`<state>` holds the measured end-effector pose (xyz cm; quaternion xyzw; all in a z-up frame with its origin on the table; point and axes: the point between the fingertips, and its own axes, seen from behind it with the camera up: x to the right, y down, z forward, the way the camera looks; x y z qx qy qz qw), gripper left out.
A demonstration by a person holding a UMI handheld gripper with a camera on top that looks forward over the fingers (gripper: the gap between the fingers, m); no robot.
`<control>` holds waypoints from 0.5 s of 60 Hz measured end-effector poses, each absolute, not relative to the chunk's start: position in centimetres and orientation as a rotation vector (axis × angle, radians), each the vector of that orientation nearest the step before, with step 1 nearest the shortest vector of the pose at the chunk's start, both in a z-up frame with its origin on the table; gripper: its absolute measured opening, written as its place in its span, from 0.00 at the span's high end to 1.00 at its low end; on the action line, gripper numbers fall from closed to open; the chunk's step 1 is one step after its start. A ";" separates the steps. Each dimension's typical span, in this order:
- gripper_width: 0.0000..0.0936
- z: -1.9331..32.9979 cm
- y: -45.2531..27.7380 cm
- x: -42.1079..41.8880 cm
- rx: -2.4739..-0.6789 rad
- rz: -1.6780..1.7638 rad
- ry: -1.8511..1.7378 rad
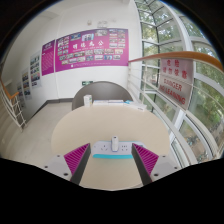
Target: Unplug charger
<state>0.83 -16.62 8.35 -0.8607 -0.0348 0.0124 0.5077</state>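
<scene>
A small white charger (114, 142) stands upright, plugged into a white power strip (113, 154) with a light blue face. The strip lies flat on a pale round table (90, 125), and the charger rises from its upper edge, just ahead of the fingers and midway between them. The gripper (112, 158) is held low and level over the table's near edge, pointing at the strip. Its fingers are spread wide apart and hold nothing; their purple pads (76, 155) flank the strip's two ends. Beyond the table are a wall of posters (85, 50) and tall windows (175, 60).
</scene>
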 end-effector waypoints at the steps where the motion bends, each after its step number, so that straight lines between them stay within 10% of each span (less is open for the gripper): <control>1: 0.10 7.8 -15.8 0.8 -2.077 0.023 -0.080; 13: 0.39 1.8 -8.9 1.2 -2.125 -0.043 -0.050; 20: 0.83 2.2 -7.4 1.9 -2.100 -0.069 -0.017; 30: 0.94 1.9 -7.5 2.0 -2.095 -0.053 0.031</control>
